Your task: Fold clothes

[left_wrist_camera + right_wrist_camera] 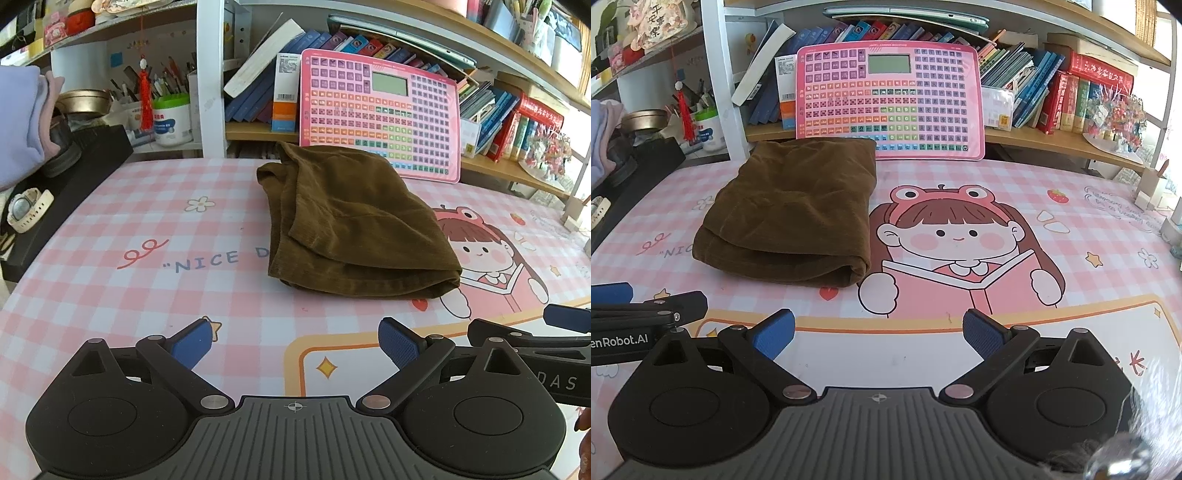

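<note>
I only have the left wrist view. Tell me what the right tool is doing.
Observer: The right tool is open, with nothing between its fingers, over the mat and short of the brown garment.
Operator: Report the garment's right side.
Observer: Its right edge runs fairly straight and lies beside the printed girl's face without covering it.

The brown garment (354, 221) is soft, matt, finely ribbed corduroy cloth. The desk (147, 295) wears a smooth printed mat. Each hand-held gripper (879, 336) is matt black plastic with textured blue pads (984, 334).
</note>
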`<state>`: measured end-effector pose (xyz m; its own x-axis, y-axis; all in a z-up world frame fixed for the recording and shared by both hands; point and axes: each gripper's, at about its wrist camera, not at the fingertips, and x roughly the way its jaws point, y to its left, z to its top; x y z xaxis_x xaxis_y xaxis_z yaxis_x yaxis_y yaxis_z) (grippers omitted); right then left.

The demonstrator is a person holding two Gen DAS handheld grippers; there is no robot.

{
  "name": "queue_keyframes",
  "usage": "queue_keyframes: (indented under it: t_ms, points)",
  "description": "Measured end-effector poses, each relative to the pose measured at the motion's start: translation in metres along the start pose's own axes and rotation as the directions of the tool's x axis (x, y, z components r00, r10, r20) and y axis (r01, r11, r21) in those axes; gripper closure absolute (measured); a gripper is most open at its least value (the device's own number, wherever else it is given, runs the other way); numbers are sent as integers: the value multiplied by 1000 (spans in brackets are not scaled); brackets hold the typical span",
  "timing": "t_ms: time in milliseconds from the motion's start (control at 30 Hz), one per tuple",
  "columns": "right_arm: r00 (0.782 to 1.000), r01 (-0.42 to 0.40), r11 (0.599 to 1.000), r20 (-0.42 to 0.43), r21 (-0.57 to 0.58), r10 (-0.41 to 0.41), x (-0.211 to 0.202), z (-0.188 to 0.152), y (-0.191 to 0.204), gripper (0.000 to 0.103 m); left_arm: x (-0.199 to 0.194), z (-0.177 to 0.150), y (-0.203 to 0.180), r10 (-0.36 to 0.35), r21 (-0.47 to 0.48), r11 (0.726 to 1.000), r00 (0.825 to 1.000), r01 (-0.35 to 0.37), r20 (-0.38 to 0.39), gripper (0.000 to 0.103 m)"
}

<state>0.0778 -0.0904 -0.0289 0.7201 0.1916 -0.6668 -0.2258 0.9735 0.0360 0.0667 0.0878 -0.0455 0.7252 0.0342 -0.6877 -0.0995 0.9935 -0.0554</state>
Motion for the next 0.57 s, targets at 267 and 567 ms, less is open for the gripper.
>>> queue_keyframes:
  t_ms: [267, 567]
  points:
    - [1000, -4, 1000, -7, -1, 4, 1, 0, 1, 5, 2, -2, -2, 20, 20, 1000, 1000, -19, -23, 5]
    - [1000, 0, 1000, -14, 5, 1, 2, -1, 0, 5, 2, -2, -3, 18, 25, 1000, 999, -17, -26, 5]
